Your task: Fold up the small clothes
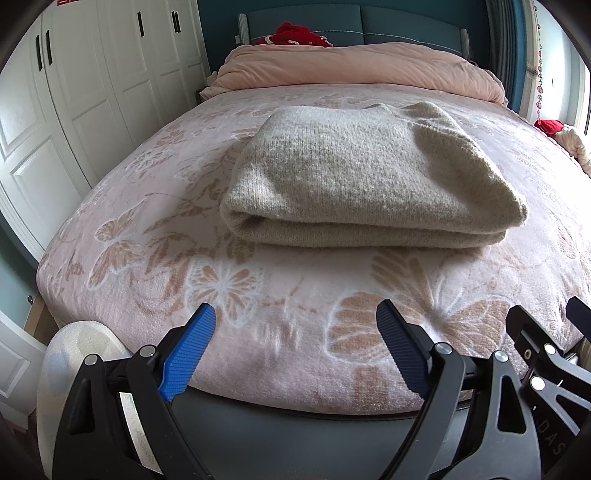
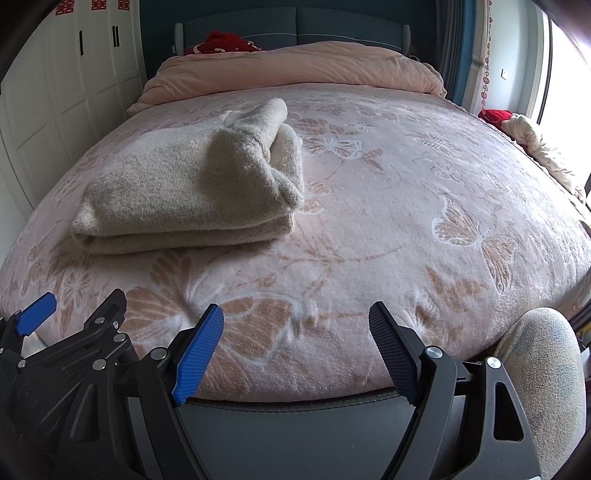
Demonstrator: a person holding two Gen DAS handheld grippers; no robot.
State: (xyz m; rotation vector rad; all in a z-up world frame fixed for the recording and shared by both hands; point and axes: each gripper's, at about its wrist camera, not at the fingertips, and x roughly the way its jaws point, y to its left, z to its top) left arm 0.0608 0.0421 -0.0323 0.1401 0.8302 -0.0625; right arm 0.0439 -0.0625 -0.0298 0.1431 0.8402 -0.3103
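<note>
A beige knitted sweater (image 1: 362, 177) lies folded into a thick rectangular stack on the pink butterfly-patterned bed cover (image 1: 155, 236). It also shows in the right wrist view (image 2: 184, 192), left of centre, with a sleeve end bunched on top. My left gripper (image 1: 295, 317) is open and empty, low over the bed's near edge, short of the sweater. My right gripper (image 2: 295, 317) is open and empty, at the near edge, to the right of the sweater. The right gripper's frame shows at the left wrist view's right edge (image 1: 546, 350). The left gripper shows at lower left of the right wrist view (image 2: 74, 317).
A rolled pink duvet (image 1: 354, 70) lies across the head of the bed, with a red cloth (image 1: 295, 35) behind it. White wardrobe doors (image 1: 74, 92) stand along the left side. Red and cream fabric (image 2: 524, 133) lies at the bed's right edge, near the window.
</note>
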